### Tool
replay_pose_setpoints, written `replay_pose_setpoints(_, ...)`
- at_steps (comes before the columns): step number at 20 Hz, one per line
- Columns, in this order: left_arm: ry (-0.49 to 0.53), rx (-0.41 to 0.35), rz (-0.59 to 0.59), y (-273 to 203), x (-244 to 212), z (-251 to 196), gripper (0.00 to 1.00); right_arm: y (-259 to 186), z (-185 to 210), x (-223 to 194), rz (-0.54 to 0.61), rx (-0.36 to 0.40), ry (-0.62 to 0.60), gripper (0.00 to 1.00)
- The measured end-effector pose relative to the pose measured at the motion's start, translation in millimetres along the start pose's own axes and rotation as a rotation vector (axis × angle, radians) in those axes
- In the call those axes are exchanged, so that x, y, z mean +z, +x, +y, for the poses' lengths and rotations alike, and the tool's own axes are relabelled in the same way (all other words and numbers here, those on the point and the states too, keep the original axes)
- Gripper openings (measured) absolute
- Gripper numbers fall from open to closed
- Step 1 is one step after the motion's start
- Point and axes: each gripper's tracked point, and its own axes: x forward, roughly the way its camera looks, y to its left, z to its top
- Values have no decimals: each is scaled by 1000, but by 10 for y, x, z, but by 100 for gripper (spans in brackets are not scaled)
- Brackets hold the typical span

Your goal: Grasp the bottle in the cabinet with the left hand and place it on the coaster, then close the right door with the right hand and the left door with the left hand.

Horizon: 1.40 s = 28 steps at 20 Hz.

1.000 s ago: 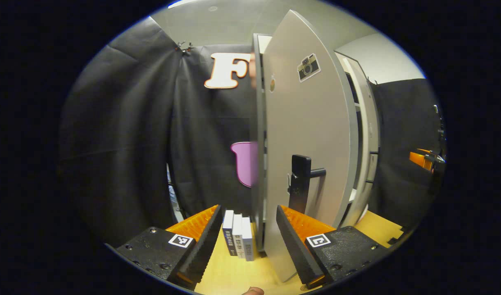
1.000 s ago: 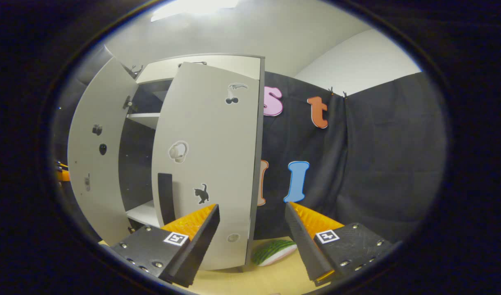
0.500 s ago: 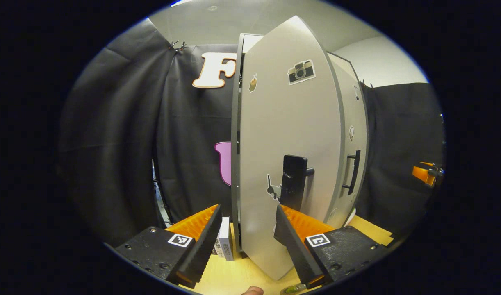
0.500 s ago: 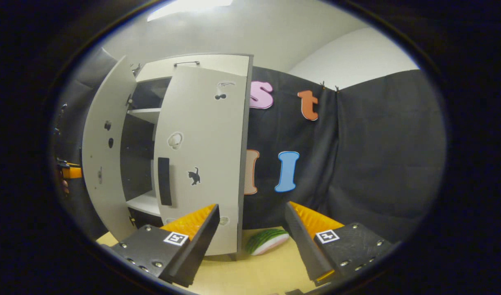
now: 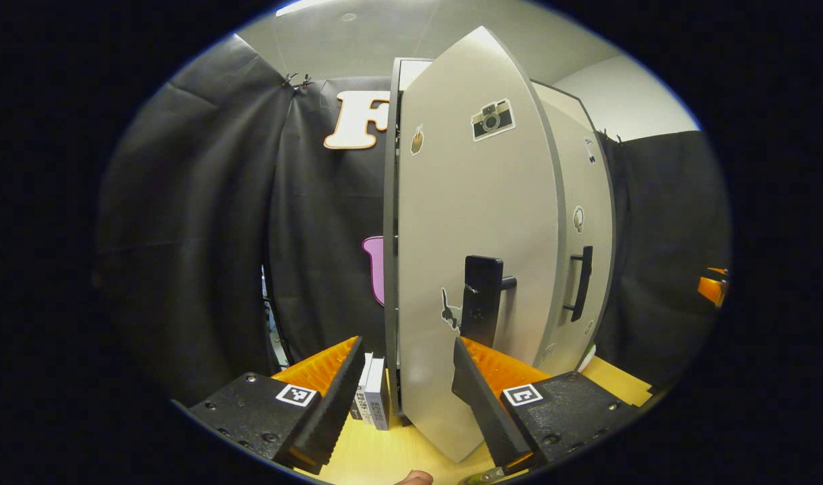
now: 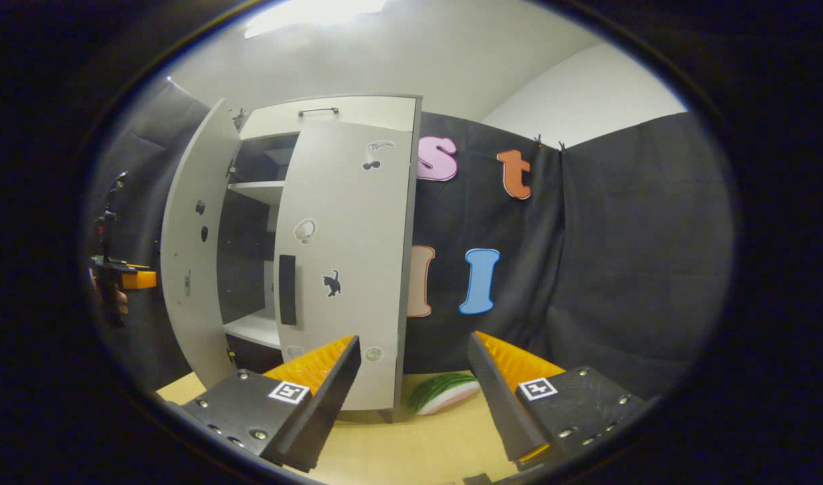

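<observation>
Left gripper view: the left door [image 5: 475,222] is standing partly open, swung most of the way toward the cabinet [image 5: 389,202], with its outer face turned to the camera. Its dark handle [image 5: 482,300] is sitting in the lower half of the panel, just above the left gripper's inner finger. The right door [image 5: 585,229] is lying beyond it, with its own handle [image 5: 582,283] facing outward. The left gripper [image 5: 407,343] is holding its fingers spread wide, with nothing clamped; the left door's lower edge is showing between them, and contact cannot be confirmed. A small greenish item [image 5: 482,477] is sitting at the bottom edge, too cropped to identify. Several upright books [image 5: 374,401] are standing on the table [image 5: 378,458] just beside the cabinet's side wall. The right gripper [image 5: 714,286] is showing far off at the right.

Right gripper view: the right door [image 6: 347,269] is appearing shut, in line with the cabinet [image 6: 337,114] front, while the left door [image 6: 196,256] is angling outward, exposing the shelves [image 6: 256,192] between the two panels. The right gripper [image 6: 415,340] is hovering well apart from the cabinet with its fingers spread and gripping nothing. The left gripper [image 6: 125,279] is being held by a hand [image 6: 112,300] just beside the left door's outer face. A watermelon-patterned object [image 6: 445,394] is resting on the table [image 6: 411,451] near the cabinet's right corner.
</observation>
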Motion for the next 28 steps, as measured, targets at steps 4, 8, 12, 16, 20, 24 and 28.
replay_pose_setpoints(4,22,9,-7,45,19,-105,83,-135,-53,22,-2,3,-6,97)
replay_pose_setpoints(8,30,26,-9,75,19,-204,86,-259,-126,-43,15,5,-26,97)
replay_pose_setpoints(12,24,20,-44,101,129,-342,84,-351,-152,7,12,21,-4,99)
replay_pose_setpoints(16,19,15,-62,96,228,-482,92,-526,-81,-21,19,60,26,97)
replay_pose_setpoints(20,15,50,-107,-177,438,-567,94,-670,-56,59,5,100,30,97)
replay_pose_setpoints(24,39,71,-120,-609,540,-690,91,-791,-13,129,-8,147,38,97)
replay_pose_setpoints(28,53,116,-152,-952,642,-741,93,-847,76,173,-17,168,48,97)
